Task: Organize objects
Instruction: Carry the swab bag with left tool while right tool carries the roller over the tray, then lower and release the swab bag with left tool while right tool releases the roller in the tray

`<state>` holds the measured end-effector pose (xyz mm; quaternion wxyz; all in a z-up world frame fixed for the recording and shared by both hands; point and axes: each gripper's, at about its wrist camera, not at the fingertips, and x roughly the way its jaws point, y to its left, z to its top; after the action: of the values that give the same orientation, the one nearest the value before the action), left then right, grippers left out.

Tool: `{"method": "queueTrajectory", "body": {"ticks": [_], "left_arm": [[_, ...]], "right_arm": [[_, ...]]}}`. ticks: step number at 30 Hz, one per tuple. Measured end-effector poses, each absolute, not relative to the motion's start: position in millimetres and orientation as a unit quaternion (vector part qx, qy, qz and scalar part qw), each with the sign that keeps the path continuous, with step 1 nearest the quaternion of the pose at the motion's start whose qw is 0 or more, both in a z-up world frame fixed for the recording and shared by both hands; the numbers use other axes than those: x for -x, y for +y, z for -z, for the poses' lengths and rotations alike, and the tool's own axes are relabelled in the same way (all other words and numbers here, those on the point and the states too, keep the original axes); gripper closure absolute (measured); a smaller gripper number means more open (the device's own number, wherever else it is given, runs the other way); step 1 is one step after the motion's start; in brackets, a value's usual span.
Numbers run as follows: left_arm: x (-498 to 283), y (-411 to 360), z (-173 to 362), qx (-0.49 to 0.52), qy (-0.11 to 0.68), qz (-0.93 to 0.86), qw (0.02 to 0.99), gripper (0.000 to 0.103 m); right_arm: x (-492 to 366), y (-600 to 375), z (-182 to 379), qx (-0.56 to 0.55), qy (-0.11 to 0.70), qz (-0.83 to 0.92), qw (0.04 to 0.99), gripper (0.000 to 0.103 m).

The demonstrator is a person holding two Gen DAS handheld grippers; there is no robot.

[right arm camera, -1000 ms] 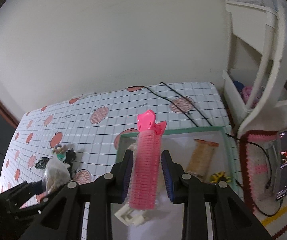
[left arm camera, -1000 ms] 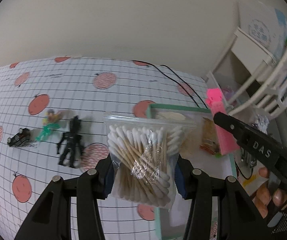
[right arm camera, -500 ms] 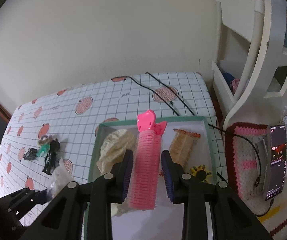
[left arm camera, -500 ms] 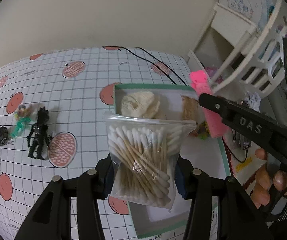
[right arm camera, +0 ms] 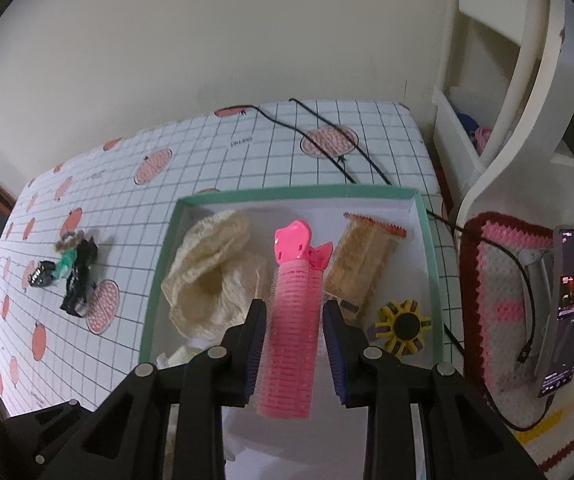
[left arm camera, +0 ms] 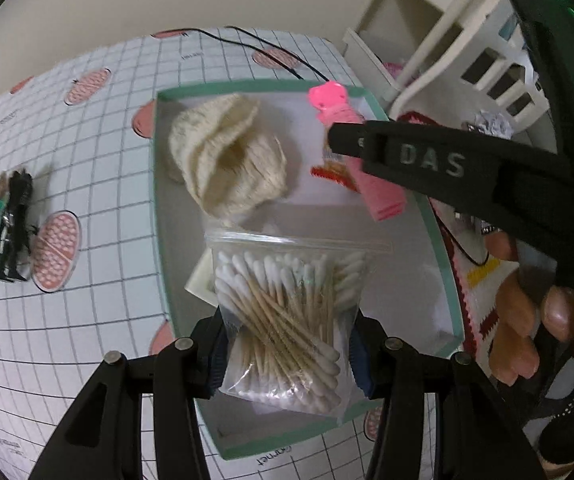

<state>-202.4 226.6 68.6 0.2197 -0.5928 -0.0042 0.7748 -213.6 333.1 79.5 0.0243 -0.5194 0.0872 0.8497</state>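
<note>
My left gripper (left arm camera: pixel 287 344) is shut on a clear bag of cotton swabs (left arm camera: pixel 287 320) and holds it over the near part of a green-rimmed white box (left arm camera: pixel 159 216). My right gripper (right arm camera: pixel 293 332) is shut on a pink hair roller clip (right arm camera: pixel 293 312) and holds it above the same box (right arm camera: pixel 427 224). The clip also shows in the left wrist view (left arm camera: pixel 351 148), beside my right gripper's finger (left arm camera: pixel 427 160). In the box lie a cream knitted pouch (right arm camera: pixel 207 276), a tan snack packet (right arm camera: pixel 363 264) and a yellow-and-black round toy (right arm camera: pixel 401 324).
Small toy figures (right arm camera: pixel 75 272) and a toy car (right arm camera: pixel 41 274) lie on the gridded mat left of the box. Black cables (right arm camera: pixel 327 136) cross the mat's far side. A white shelf unit (right arm camera: pixel 527 80), a crocheted mat (right arm camera: pixel 503 280) and a phone (right arm camera: pixel 567 312) are to the right.
Both grippers have moved forward and over the box with their loads. The box now fills the middle of both views, and the toy figures have slid off to the left.
</note>
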Motion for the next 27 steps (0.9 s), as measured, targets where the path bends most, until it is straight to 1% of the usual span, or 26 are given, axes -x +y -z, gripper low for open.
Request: {"method": "queueTrajectory", "body": {"ticks": [10,17,27], "left_arm": [[189.0,244.1,-56.1,0.603,0.042,-0.768,0.212,0.051],[182.5,251.5,-50.1,0.608,0.054,-0.763,0.213,0.051],[178.0,253.7,-47.6,0.614,0.047,-0.758,0.213,0.051]], "right_arm": [[213.9,333.1,-61.0,0.542,0.083,-0.836,0.015,0.072],[215.0,329.1,-54.9,0.55,0.08,-0.831,0.012,0.072],[213.7,330.3,-49.1,0.557,0.084,-0.826,0.017,0.071]]}}
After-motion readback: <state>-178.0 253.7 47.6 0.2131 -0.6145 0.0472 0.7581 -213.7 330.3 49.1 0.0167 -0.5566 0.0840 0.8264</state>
